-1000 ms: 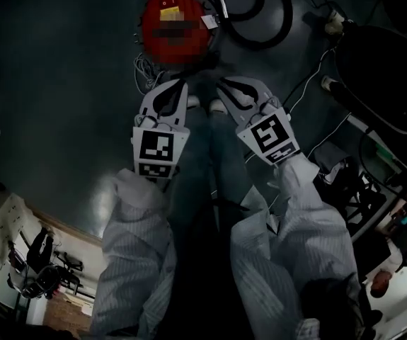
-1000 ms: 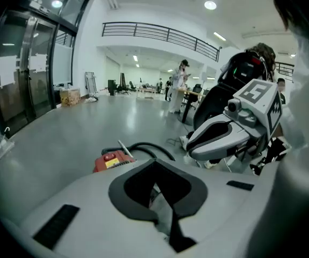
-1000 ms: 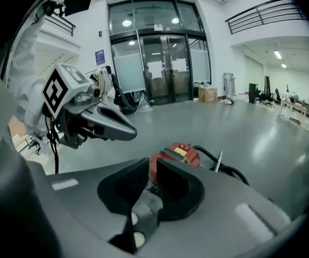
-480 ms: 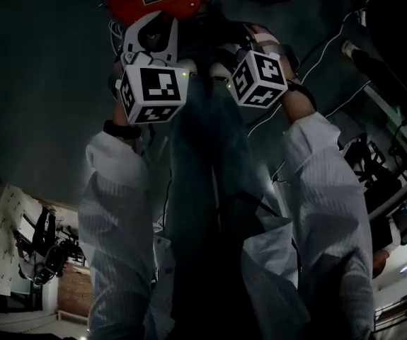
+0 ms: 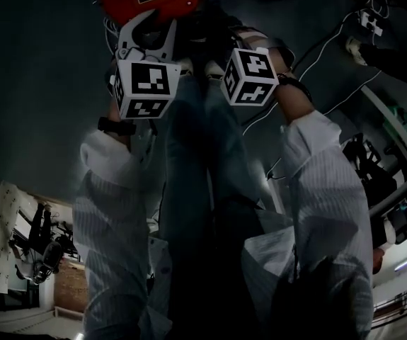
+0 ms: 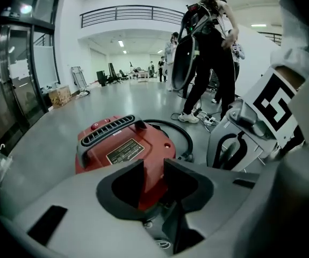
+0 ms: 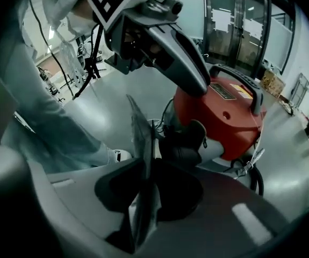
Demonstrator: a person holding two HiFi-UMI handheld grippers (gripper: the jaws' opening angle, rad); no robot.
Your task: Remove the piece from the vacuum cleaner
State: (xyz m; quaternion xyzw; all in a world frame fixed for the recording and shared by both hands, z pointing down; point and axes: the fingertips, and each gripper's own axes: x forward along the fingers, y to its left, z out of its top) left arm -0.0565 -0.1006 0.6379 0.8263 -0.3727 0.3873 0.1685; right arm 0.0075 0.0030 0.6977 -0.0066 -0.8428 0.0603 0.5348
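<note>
1. The right gripper (image 7: 146,168) has just been closing its jaws. They now pinch a thin grey crinkled sheet (image 7: 137,125) that stands on edge between the pads
2. The left gripper (image 6: 154,168) grips nothing: its jaws stand a little apart, and the cleaner's red shell shows through the gap
3. Just past both grippers, the red drum-shaped vacuum cleaner (image 6: 157,144) sits on the glossy grey floor (image 6: 47,144). It has a pale base, and a black stubby fitting (image 7: 184,141) juts low on its near side, just beyond the right gripper's tips
4. Its top carries a black slotted carry handle (image 6: 103,130) and a dark rectangular label plate (image 6: 126,151)
5. A black hose (image 6: 188,138) loops round behind it
6. Far back in the hall stands a person (image 6: 208,63)
</note>
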